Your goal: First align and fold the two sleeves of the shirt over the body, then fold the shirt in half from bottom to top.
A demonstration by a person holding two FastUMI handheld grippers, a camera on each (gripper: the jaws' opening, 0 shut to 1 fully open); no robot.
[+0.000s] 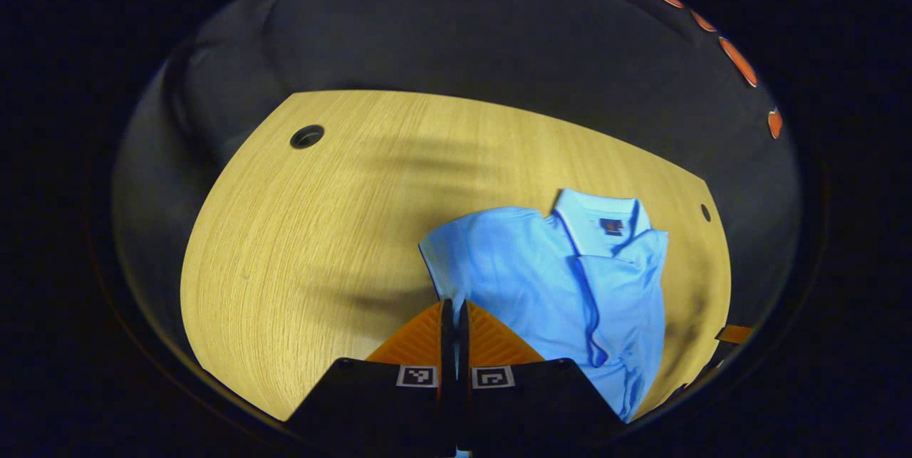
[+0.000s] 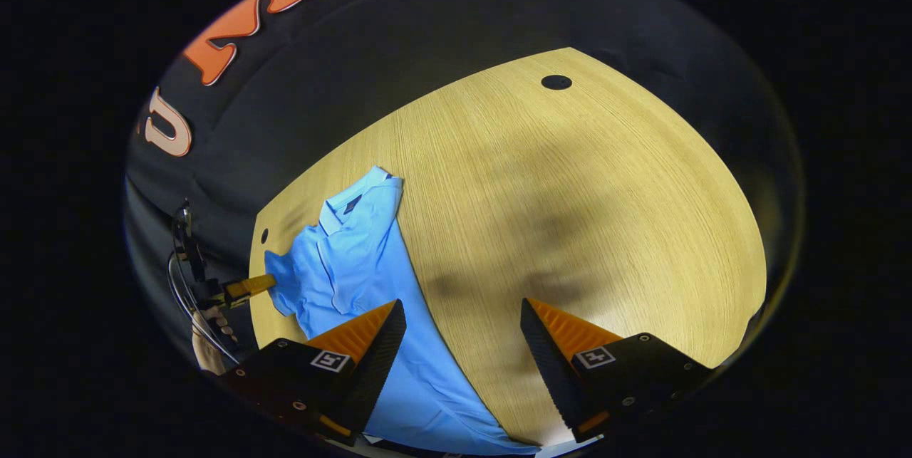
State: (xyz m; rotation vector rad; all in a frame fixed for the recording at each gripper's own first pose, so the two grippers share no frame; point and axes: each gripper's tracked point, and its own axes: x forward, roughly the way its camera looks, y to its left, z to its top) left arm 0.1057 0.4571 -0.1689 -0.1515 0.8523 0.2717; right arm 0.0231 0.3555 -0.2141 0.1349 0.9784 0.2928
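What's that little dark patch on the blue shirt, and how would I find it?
Start at the wooden table, then go to the light blue shirt lying on it. At the shirt's far end sits the paler collar; the dark label is inside it, the shirt's one dark patch.

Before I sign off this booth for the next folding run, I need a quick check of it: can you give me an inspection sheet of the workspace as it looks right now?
Surface: wooden table, light grain, with round holes near its far edge.
Job's things: light blue polo shirt lying collar away from the grippers, partly folded, one sleeve already over the body.
Clutter: nothing seen.
Grippers: left gripper has its fingers closed together at the shirt's edge, a sliver of blue cloth between them; right gripper is open, one finger over the shirt, the other over bare wood.
Cables: dark cables looping by the hand that holds the left gripper.
Surroundings: black cloth wall behind the table.
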